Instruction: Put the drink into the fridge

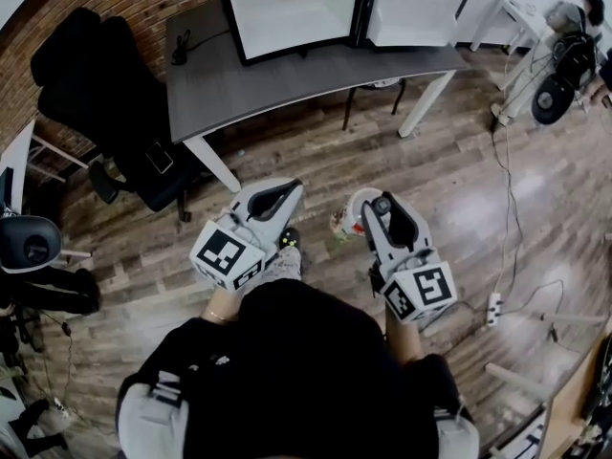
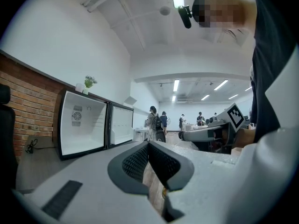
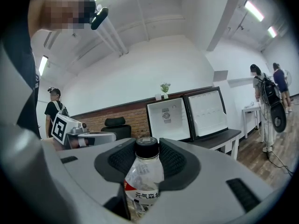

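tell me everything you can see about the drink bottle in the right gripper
The drink bottle is clear plastic with a dark screw cap on and a white label with a red band and dark print. It stands upright between the pads of the right gripper, which press on it from both sides just below the cap. Nothing else touches it. In the head view it is carried in the air above the wooden floor, well short of the open fridge on the grey table.
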### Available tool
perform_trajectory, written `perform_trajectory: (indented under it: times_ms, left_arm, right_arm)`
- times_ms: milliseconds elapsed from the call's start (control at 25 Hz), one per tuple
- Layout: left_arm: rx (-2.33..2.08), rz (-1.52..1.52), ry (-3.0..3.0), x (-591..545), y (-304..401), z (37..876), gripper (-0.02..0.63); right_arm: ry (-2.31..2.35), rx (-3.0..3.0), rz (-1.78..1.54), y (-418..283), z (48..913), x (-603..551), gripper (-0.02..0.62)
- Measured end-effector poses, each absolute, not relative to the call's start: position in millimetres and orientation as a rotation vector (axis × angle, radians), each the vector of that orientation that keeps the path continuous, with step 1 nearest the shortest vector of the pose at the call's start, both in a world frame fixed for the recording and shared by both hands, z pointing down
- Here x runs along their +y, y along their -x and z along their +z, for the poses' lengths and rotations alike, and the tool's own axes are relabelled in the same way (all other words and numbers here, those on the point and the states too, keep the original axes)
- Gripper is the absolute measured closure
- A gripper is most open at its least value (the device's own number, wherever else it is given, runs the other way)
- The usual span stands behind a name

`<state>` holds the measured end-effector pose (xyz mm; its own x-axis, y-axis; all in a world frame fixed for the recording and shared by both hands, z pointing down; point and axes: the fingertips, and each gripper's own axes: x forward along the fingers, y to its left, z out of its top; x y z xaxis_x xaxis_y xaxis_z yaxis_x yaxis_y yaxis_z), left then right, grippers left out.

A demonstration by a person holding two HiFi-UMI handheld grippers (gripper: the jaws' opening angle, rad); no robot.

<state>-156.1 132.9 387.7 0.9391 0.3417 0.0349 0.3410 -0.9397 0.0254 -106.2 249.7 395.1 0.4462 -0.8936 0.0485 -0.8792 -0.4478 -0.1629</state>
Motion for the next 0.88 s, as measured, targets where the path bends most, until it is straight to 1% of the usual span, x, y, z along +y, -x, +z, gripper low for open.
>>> perform_trajectory:
  times_ms: [320, 880]
  left_arm:
    - [0.517, 0.043, -3.073, 91.9, 102.9, 385.1, 0.609]
    - [0.495, 0.061, -3.048, 6.5, 31.2, 391.2, 0.609]
  right_arm:
    - [2.566, 1.579, -0.194, 49.9, 390.5, 215.1, 0.445]
    - [2.567, 1.616, -0.222, -21.5, 385.8, 124.7, 0.445]
